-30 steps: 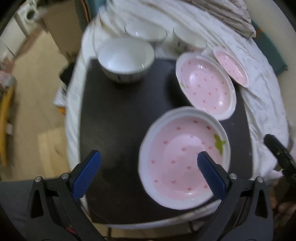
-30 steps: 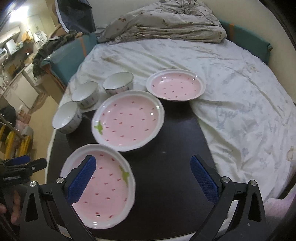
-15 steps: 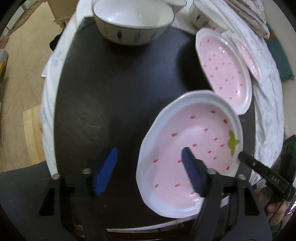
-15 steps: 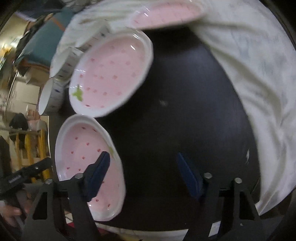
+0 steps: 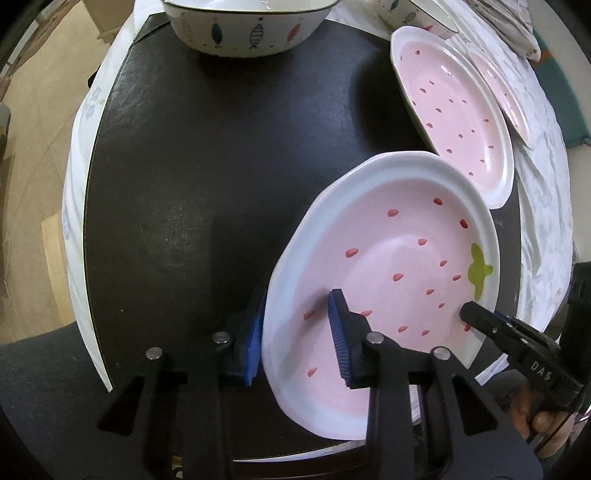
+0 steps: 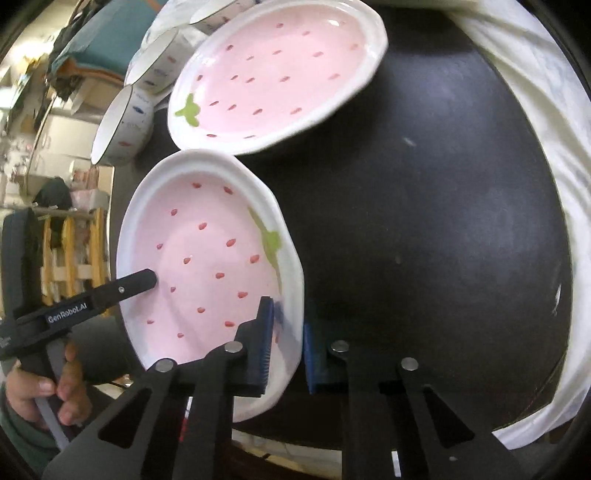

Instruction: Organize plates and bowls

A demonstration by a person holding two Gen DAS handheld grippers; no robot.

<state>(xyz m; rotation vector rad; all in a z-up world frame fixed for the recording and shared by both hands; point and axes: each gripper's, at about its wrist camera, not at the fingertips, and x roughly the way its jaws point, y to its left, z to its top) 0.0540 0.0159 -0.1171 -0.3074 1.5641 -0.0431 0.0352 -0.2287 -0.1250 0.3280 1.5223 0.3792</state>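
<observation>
Plates [image 5: 391,280] on black mat [image 5: 192,155] over white bedsheet [image 6: 546,122].

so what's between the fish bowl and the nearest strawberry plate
Only bare black mat separates the fish bowl from the nearest strawberry plate; nothing else lies on that stretch, clearest in the left wrist view.
</observation>
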